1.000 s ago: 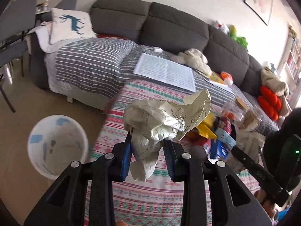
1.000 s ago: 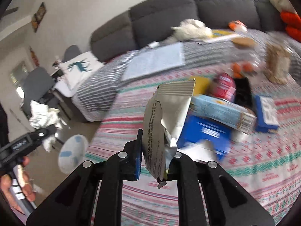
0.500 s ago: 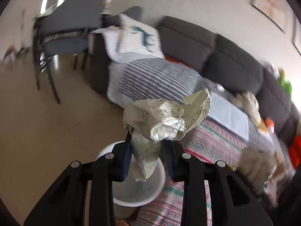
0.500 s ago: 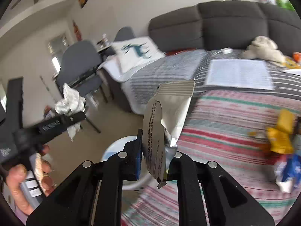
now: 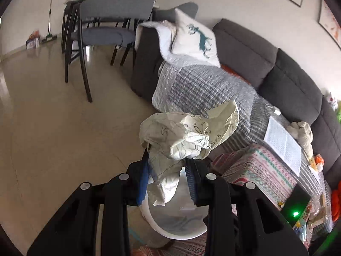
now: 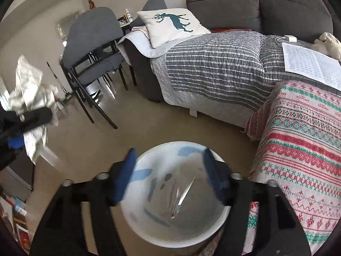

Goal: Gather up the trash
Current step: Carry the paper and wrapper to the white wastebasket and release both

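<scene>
My left gripper (image 5: 167, 181) is shut on a crumpled cream paper (image 5: 185, 136) and holds it above the white trash bin (image 5: 177, 224). In the right wrist view my right gripper (image 6: 170, 177) is open directly over the same bin (image 6: 149, 232), and a silver wrapper (image 6: 180, 198) is falling blurred inside it. The left gripper with its paper (image 6: 32, 85) also shows at the left edge of the right wrist view.
The bin stands on the tan floor beside a table with a red, green and white patterned cloth (image 6: 302, 149). A grey sofa with a striped blanket (image 6: 213, 64) and deer pillow (image 6: 172, 25) lies behind. Grey chairs (image 6: 91, 49) stand at the left.
Both grippers swung left from the table to above the bin. My right gripper opened and let go of the silver wrapper, which drops into the bin. The left still holds its paper.
</scene>
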